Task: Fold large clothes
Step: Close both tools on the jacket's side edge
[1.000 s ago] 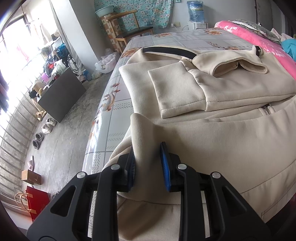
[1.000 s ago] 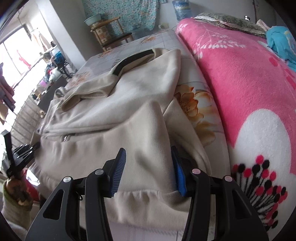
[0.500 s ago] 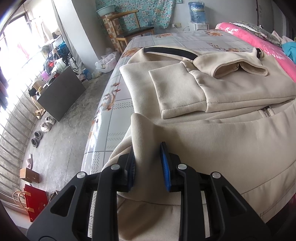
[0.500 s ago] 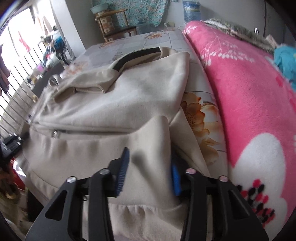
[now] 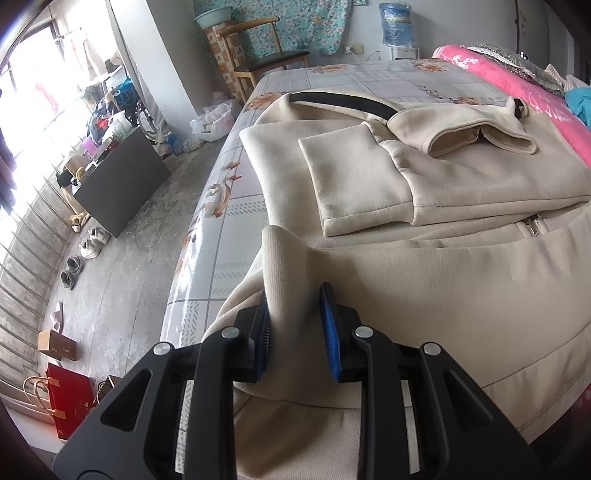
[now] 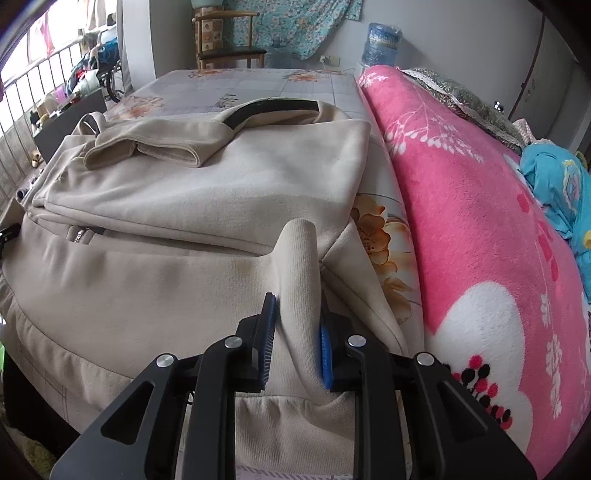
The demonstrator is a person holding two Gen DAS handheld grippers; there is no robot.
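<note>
Far left, floor beside the bed: dark cabinet (image 5: 122, 184), row of shoes (image 5: 83, 251), red paper bag (image 5: 70, 402) near the window bars. Wooden chair (image 5: 266, 62) at the far end of the bed, water bottle (image 5: 396, 20) on a dispenser farther right.

Beige hooded jacket (image 5: 424, 288) lies across the bed (image 5: 236, 206), on the floral sheet, sleeves folded in over the chest, cuff of one sleeve (image 5: 354, 192) lying flat on top, hood with black trim at the far end, zipper (image 5: 532, 225) showing mid-body. Near hem hangs toward the bed's near edge.

Left gripper (image 5: 295, 325): jaws narrowly apart, pinched on a raised ridge of the jacket's ribbed hem at the near-left corner; cloth stands up in a fold between the blue pads.

Right gripper (image 6: 295, 332): jaws have just been closing, now narrow and clamped on a raised fold of the hem at the near-right corner; both pads press the fabric.

Right of the jacket, just beside it: pink blanket (image 6: 480, 221) with white and black flower print, running near to far. Blue patterned cloth (image 6: 557, 184) at far right on the blanket. Left gripper's tip barely visible at the left edge of the right wrist view.
</note>
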